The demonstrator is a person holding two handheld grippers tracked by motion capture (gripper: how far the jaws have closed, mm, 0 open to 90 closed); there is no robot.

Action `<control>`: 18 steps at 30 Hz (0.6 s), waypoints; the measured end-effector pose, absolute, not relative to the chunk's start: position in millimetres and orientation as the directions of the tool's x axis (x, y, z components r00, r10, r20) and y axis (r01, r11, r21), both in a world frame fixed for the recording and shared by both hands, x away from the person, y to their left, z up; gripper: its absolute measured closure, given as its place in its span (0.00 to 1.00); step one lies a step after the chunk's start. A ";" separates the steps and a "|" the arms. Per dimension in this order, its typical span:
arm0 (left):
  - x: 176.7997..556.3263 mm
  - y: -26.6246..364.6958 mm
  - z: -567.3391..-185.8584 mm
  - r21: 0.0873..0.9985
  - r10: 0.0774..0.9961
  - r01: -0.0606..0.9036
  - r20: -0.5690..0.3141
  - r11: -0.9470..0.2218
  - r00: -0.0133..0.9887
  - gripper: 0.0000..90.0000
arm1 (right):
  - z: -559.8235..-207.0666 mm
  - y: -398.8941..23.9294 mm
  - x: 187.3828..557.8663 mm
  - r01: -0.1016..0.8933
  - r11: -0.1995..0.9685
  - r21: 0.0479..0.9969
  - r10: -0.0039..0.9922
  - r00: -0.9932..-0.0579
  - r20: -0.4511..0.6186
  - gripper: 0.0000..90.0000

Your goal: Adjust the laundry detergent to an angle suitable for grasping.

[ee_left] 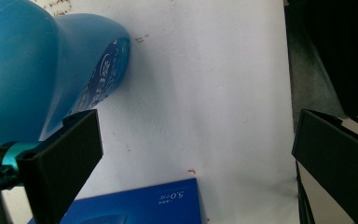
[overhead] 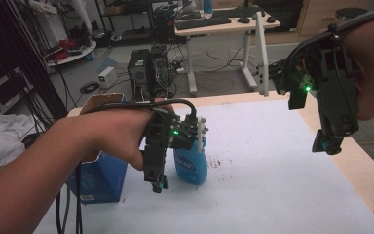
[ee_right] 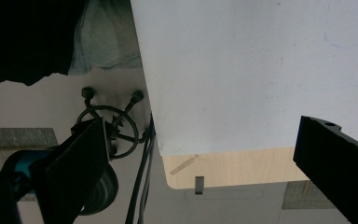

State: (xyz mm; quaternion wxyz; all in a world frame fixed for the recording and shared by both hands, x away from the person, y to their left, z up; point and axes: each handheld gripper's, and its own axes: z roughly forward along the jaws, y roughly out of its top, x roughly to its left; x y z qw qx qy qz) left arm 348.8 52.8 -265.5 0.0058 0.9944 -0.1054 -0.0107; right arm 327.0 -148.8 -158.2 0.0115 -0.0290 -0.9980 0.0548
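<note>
A blue spray bottle [overhead: 191,163] stands upright on the white counter [overhead: 272,165], just beside a blue box [overhead: 100,178]. The left tongs [overhead: 158,185] hang by the bottle's side, jaws apart. The right tongs [overhead: 326,144], jaws apart, are raised well away over the counter's edge.

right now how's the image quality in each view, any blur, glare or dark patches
High view: dim and soft, forearms near the lens blurred, green lights glowing on the left gripper and right gripper. Left gripper view: the blue bottle so close it is smeared out of focus, the white table cover bright but not blown out. Right gripper view: black underexposed corner top left, table edge fairly sharp.
</note>
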 end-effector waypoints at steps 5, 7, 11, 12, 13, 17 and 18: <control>348.6 50.5 -265.1 0.014 -0.211 -0.211 -0.018 -0.977 0.977 0.02 | -157.8 -152.3 326.7 0.054 0.992 -0.113 0.057 -0.998 0.018 0.03; 348.6 50.0 -265.3 0.014 -0.210 -0.210 -0.019 -0.978 0.977 0.02 | -157.5 -152.5 326.1 0.056 0.992 -0.115 0.059 -0.998 0.017 0.03; 349.4 47.4 -267.5 0.006 -0.216 -0.216 -0.022 -0.976 0.976 0.02 | -158.6 -152.5 325.1 0.057 0.991 -0.118 0.060 -0.998 0.017 0.03; 349.4 46.7 -268.0 0.005 -0.218 -0.218 -0.019 -0.976 0.976 0.02 | -158.9 -152.5 325.4 0.060 0.991 -0.118 0.062 -0.998 0.014 0.03; 349.3 46.6 -268.1 0.003 -0.218 -0.218 -0.019 -0.976 0.976 0.02 | -159.8 -152.5 326.2 0.053 0.992 -0.114 0.055 -0.998 0.014 0.03; 348.7 47.0 -268.7 0.002 -0.218 -0.218 -0.019 -0.976 0.976 0.02 | -161.7 -151.6 325.9 0.063 0.991 -0.119 0.066 -0.998 0.019 0.03; 349.5 48.7 -268.8 0.000 -0.217 -0.217 -0.026 -0.976 0.976 0.02 | -163.3 -150.8 327.3 0.055 0.991 -0.122 0.058 -0.998 0.021 0.03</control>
